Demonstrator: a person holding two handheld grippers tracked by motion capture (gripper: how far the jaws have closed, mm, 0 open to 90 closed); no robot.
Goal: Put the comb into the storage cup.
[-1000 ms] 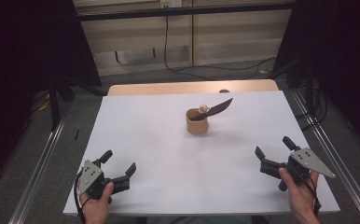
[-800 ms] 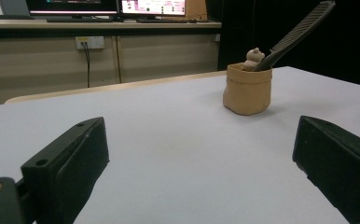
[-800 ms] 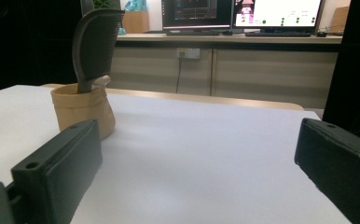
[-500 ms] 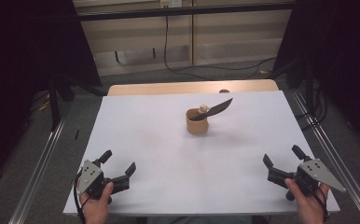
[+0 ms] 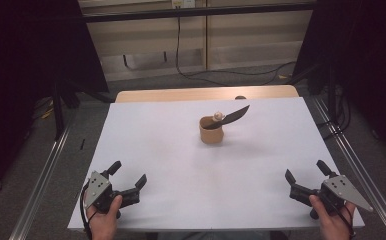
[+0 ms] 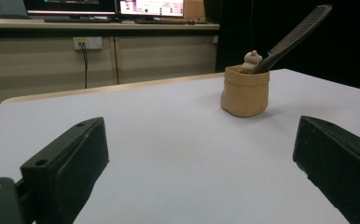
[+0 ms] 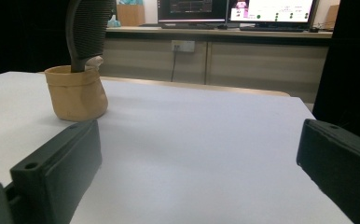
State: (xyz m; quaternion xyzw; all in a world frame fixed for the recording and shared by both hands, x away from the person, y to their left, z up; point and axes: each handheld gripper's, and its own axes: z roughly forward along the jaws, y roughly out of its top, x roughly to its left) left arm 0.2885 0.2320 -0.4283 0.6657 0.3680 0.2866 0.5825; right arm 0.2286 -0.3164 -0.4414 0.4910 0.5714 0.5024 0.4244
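Two grippers: both low at the near edge of the table [image 5: 171,150], well apart from each other
Left gripper [image 5: 129,179]: held in a hand [image 5: 102,220] at the near left corner — jaws spread wide, nothing between them
Right gripper [image 5: 306,175]: held in a hand [image 5: 331,225] at the near right corner — jaws spread wide, empty
Pouch [image 5: 212,131]: tan, upright, toward the far middle of the table, well apart from both grippers
Comb [image 5: 227,117]: black, handle end down in the pouch, toothed end leaning out up and to the right in the high view
Figure [image 5: 218,117]: small, pale, poking above the pouch rim, just beside the comb
Left gripper view: pouch [image 6: 245,90] ahead, right of centre, between the jaws
Right gripper view: pouch [image 7: 77,92] ahead, above the left jaw
Beyond table: monitors [image 7: 234,9] on a counter
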